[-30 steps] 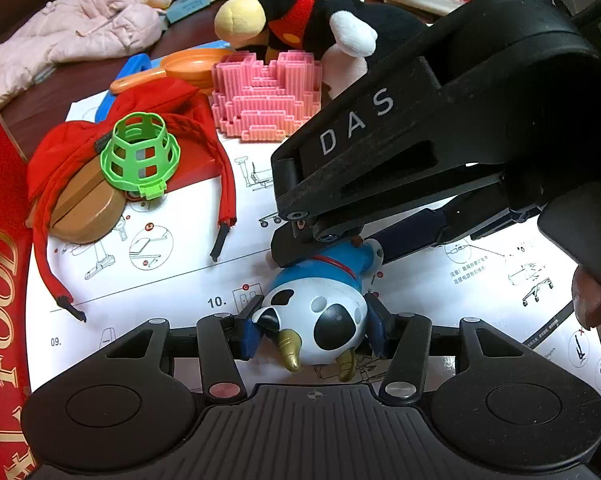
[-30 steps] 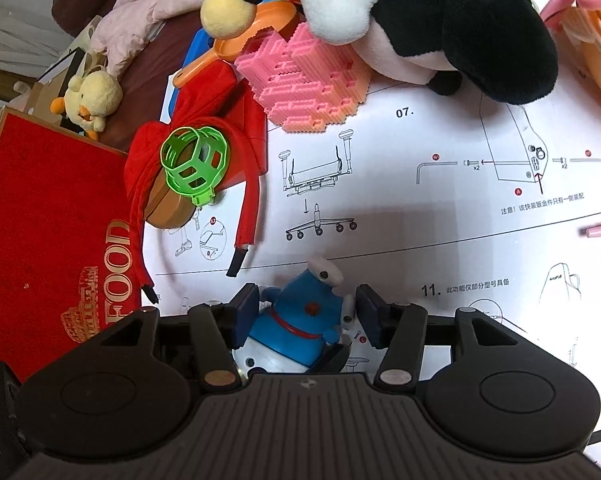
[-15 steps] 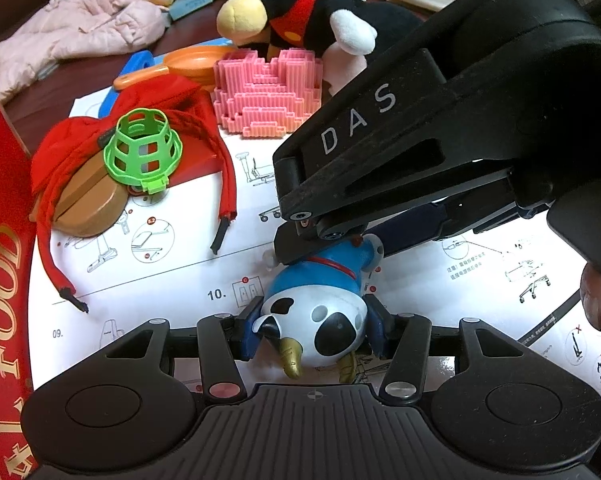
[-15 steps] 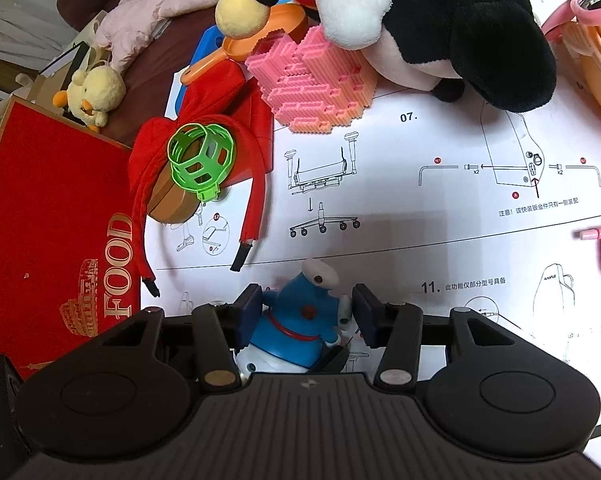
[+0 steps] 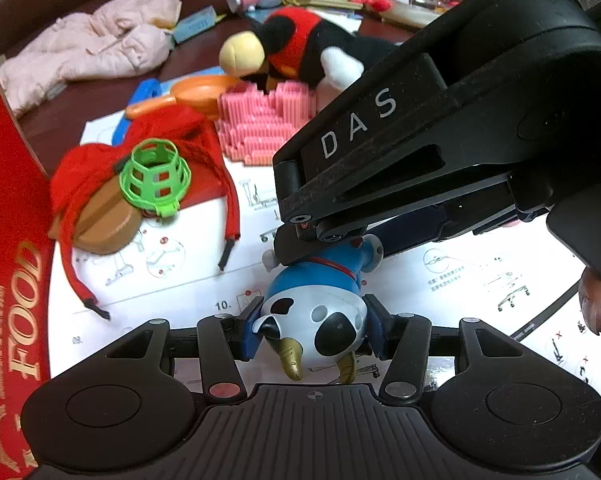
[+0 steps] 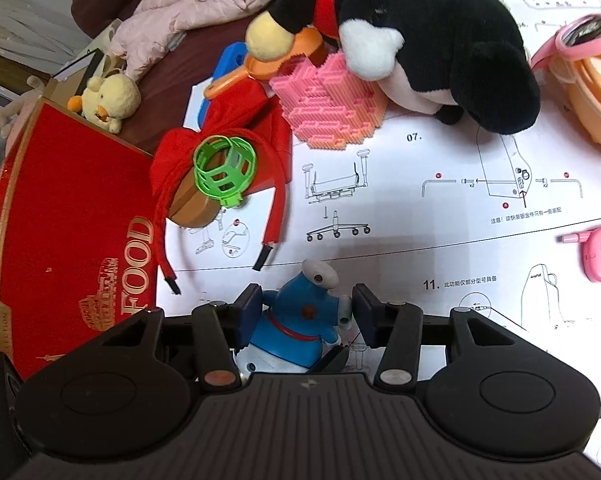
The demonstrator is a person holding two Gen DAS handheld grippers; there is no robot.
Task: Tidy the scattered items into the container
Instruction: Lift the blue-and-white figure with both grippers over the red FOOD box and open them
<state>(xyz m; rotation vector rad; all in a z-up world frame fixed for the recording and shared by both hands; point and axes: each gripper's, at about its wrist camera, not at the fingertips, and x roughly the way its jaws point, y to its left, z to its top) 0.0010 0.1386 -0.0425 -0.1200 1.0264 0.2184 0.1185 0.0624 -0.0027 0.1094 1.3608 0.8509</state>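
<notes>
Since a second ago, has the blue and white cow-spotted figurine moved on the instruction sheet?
Yes. In the right wrist view, the blue and white cow-spotted figurine sits lower below the red drawstring's black tip.

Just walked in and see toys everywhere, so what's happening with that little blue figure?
A person is tidying with two handheld grippers, and both are on one blue figure. The left gripper clamps its spotted white head; the right gripper brackets its blue body. It hangs over the instruction sheet, beside the red FOOD box. The green basket and plush lie untouched.
</notes>
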